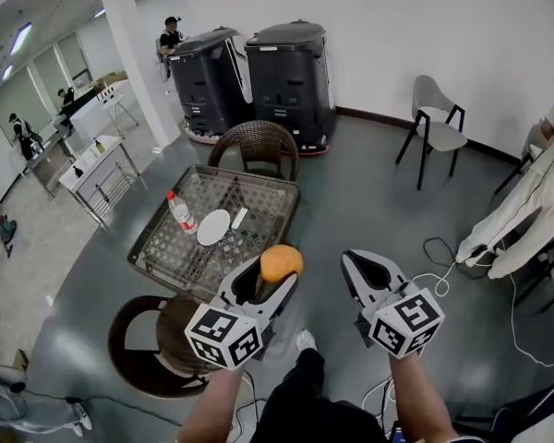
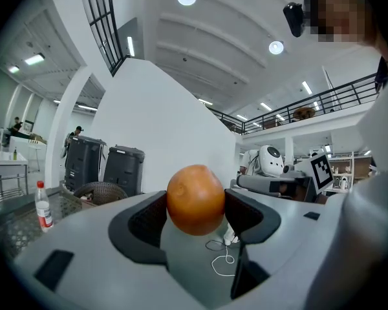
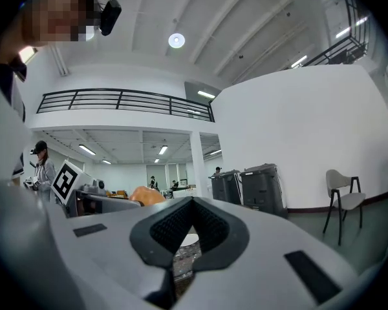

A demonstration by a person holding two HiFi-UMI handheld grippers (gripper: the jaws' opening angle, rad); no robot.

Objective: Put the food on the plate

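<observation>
My left gripper (image 1: 275, 281) (image 2: 195, 217) is shut on an orange bread roll (image 1: 281, 262) (image 2: 195, 199), held in the air in front of the table's near edge. The roll also peeks over the left gripper in the right gripper view (image 3: 147, 196). A white plate (image 1: 213, 227) (image 3: 189, 239) lies on the wicker-topped table (image 1: 186, 252), beyond and left of the roll. My right gripper (image 1: 367, 272) (image 3: 191, 224) is shut and holds nothing, raised to the right of the left one.
On the table stand a water bottle (image 1: 181, 212) (image 2: 43, 206) and a small white item (image 1: 239, 217) next to the plate. Wicker chairs sit at the far side (image 1: 255, 148) and near side (image 1: 150, 347). Two black machines (image 1: 291, 79) stand behind. A grey chair (image 1: 434, 125) is at right.
</observation>
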